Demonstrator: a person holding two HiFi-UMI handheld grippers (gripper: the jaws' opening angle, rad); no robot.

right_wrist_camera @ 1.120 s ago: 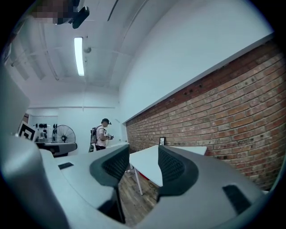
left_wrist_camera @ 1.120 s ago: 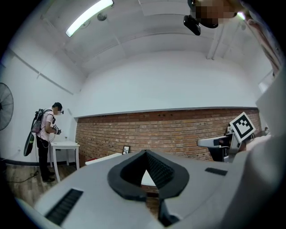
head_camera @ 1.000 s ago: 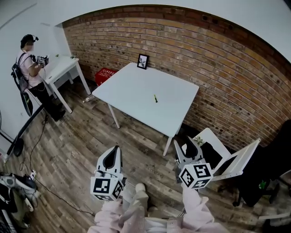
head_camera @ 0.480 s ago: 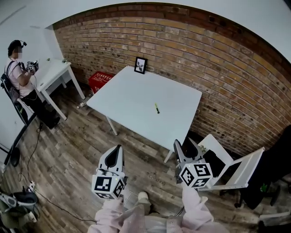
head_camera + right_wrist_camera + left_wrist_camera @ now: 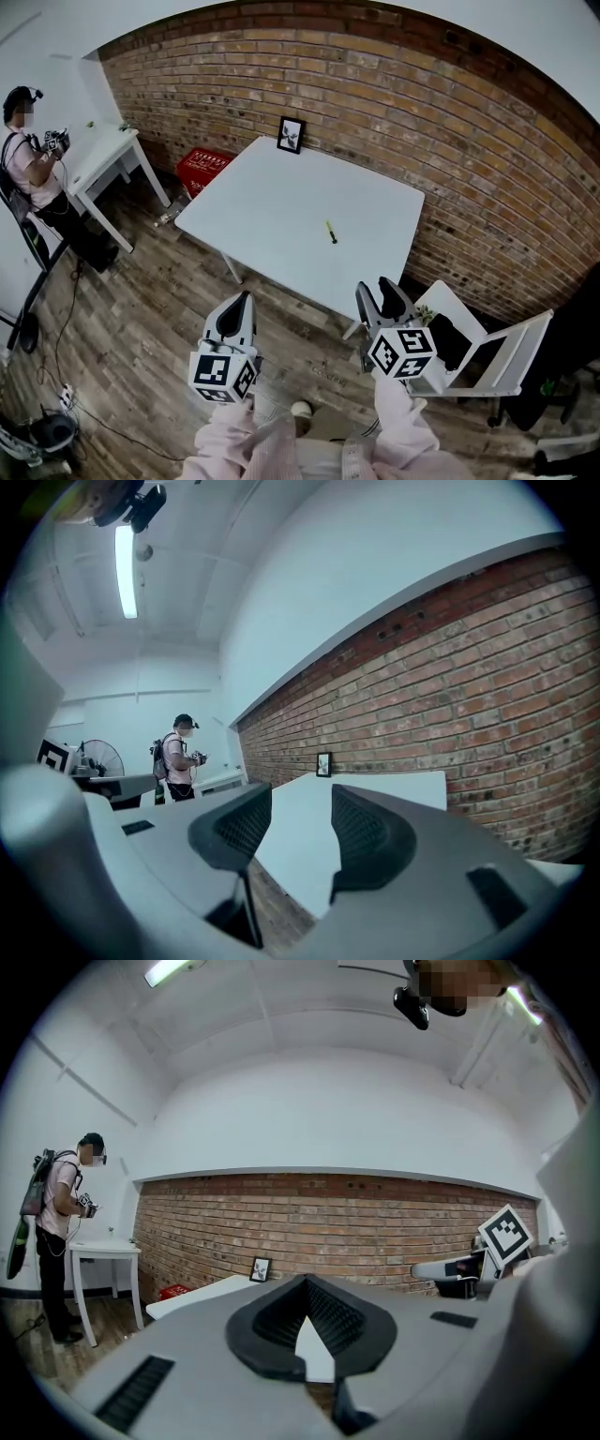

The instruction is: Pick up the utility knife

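The utility knife (image 5: 331, 232), small, yellow and dark, lies alone near the middle of the white table (image 5: 272, 202). Both grippers hang in the air over the wooden floor, short of the table's near edge. My left gripper (image 5: 243, 300) has its jaws closed together with nothing in them; in its own view the left gripper (image 5: 304, 1284) points at the table (image 5: 187, 1297). My right gripper (image 5: 377, 289) stands open and empty, and in its own view the right gripper (image 5: 300, 810) has the table (image 5: 309, 841) showing through the gap. Neither gripper view shows the knife.
A small framed picture (image 5: 292, 134) stands at the table's far edge by the brick wall. A red crate (image 5: 204, 165) sits on the floor at the left. A white chair (image 5: 492, 361) is close on the right. Another person (image 5: 28, 164) stands by a small white table (image 5: 103, 155).
The head view has come closer to the table, so the table and knife sit lower and larger in frame. Both grippers keep their pose and their jaw states.
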